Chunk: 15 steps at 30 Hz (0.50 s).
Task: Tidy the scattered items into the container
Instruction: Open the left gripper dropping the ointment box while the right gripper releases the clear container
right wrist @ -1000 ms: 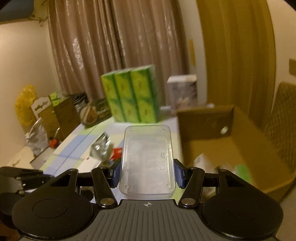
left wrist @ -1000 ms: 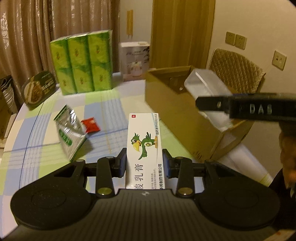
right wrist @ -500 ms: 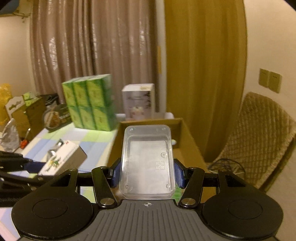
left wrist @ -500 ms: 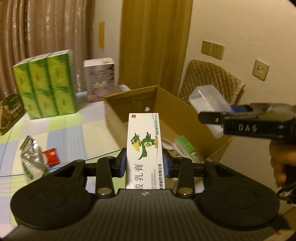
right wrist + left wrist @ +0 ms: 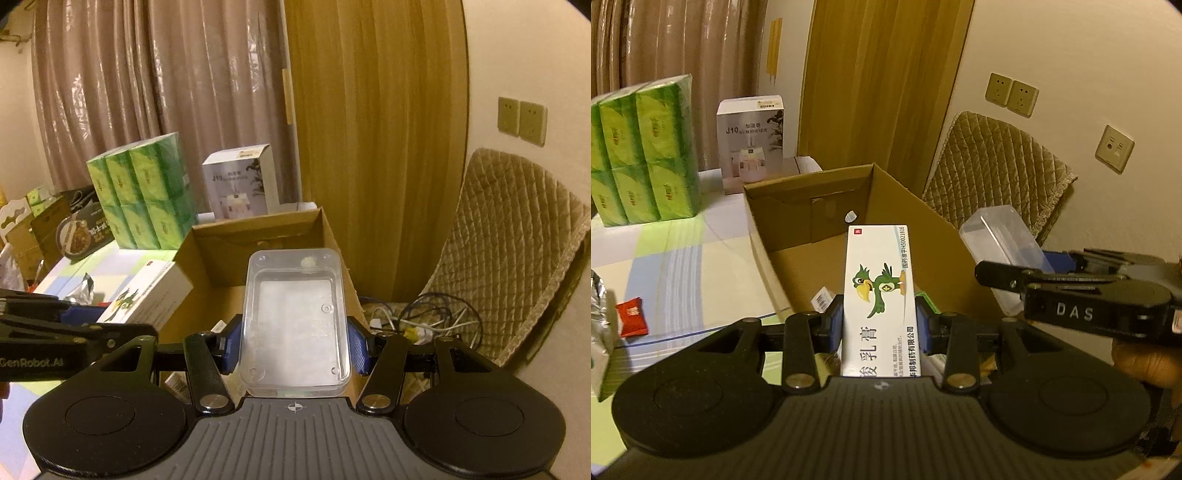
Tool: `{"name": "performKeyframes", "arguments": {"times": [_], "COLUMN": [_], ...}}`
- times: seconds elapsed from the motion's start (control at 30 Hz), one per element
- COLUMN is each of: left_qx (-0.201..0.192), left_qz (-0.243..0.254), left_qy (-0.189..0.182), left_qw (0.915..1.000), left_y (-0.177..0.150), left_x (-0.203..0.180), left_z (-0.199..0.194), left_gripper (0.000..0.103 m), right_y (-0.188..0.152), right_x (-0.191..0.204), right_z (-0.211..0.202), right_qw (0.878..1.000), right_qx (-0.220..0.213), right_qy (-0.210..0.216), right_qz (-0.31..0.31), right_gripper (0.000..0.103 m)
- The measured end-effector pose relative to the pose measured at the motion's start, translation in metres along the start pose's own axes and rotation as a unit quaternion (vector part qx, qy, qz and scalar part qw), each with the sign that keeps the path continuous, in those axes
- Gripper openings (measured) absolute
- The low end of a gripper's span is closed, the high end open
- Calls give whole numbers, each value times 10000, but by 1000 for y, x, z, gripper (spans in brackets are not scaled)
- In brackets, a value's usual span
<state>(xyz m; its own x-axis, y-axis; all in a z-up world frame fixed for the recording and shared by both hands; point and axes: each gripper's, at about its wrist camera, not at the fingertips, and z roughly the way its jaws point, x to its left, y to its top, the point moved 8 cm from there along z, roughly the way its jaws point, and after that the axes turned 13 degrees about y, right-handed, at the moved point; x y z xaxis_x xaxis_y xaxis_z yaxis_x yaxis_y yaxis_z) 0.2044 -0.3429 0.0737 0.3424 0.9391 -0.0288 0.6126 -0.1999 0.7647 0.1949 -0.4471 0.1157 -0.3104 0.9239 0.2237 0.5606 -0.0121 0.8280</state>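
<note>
Tools in both hands are hovering over an open cardboard box (image 5: 945, 229) at the edge of a checked surface (image 5: 687, 266). Left tool (image 5: 879, 325) is gripping a white ointment carton (image 5: 879, 295) printed with a green cartoon bird, its blue pads pressing the carton's long sides, the carton pointing forward above the box's interior. Right tool (image 5: 293, 347) is clamping a clear plastic case (image 5: 295, 321) between its own blue pads, the case also hanging above the box's open top; from the left wrist view that same case (image 5: 1001, 236) is showing at the box's right wall, with a hand (image 5: 1145, 365) partly visible beneath the black tool body. Small packets are lying at the bottom of the box, mostly hidden behind the tools. Off to the left, a red sachet (image 5: 632, 316) and a crinkled silver pouch (image 5: 600, 332) are lying loose on the surface. Farther back, green tissue packs (image 5: 642, 151) and a white humidifier box (image 5: 750, 144) are standing near the curtain, and a quilted chair (image 5: 513, 243) is sitting beside the box with a tangle of cables (image 5: 424, 321) on its seat.
</note>
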Motion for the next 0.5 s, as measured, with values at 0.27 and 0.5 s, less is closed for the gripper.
{"name": "performKeyframes", "arguments": {"times": [0.27,0.5], "left_qx": [48,69], "left_qz": [-242,-231], "left_qy": [-74,5], "left_qw": [9997,9997], "left_y": [7,9], "left_x": [-4,-3], "left_z": [22,32], "left_gripper": [33,48], "right_y": [3,-1], "right_x": [-15,-20], "right_z": [12,21], "right_qw": [10000,9999], "right_qx": [30,91], "right_qy": [24,36], "right_qz": [54,68], "right_gripper": [53,53]}}
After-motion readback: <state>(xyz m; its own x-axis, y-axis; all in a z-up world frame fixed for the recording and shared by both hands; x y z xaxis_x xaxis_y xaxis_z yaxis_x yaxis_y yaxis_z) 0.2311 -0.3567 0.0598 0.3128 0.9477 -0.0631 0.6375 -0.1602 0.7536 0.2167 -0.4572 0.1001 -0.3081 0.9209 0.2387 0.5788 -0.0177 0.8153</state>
